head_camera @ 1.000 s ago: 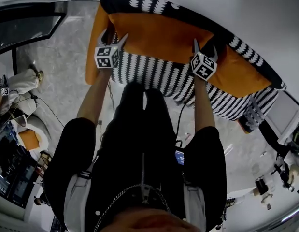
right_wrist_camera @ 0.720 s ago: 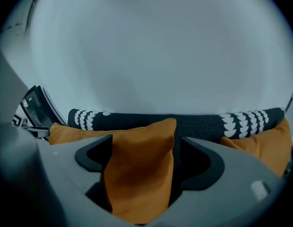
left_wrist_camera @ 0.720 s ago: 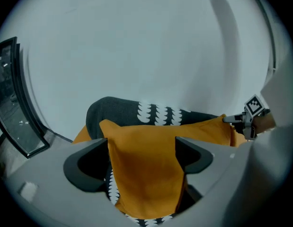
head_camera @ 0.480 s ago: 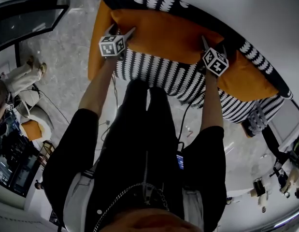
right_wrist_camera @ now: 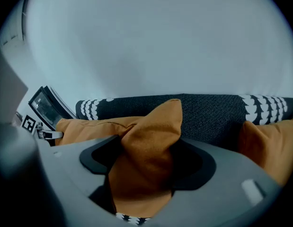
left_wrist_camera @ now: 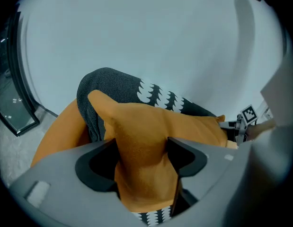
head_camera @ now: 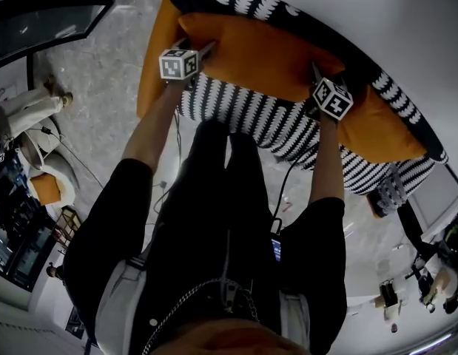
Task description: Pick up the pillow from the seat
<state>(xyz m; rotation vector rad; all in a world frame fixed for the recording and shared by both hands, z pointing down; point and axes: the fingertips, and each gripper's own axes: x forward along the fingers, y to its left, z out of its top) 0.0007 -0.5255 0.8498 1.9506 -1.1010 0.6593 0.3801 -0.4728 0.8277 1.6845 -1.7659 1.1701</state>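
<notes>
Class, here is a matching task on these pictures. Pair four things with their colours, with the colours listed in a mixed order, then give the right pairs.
Things:
1. pillow
2. seat
3. floor
4. wall

Colours:
A. mottled grey
B. black with white marks
C. orange
D. plain and pale

Pairs: 1-C, 2-B, 3-A, 4-D

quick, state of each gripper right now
left gripper: closing, pinching a corner of the orange pillow
right gripper: closing, pinching its other corner
</notes>
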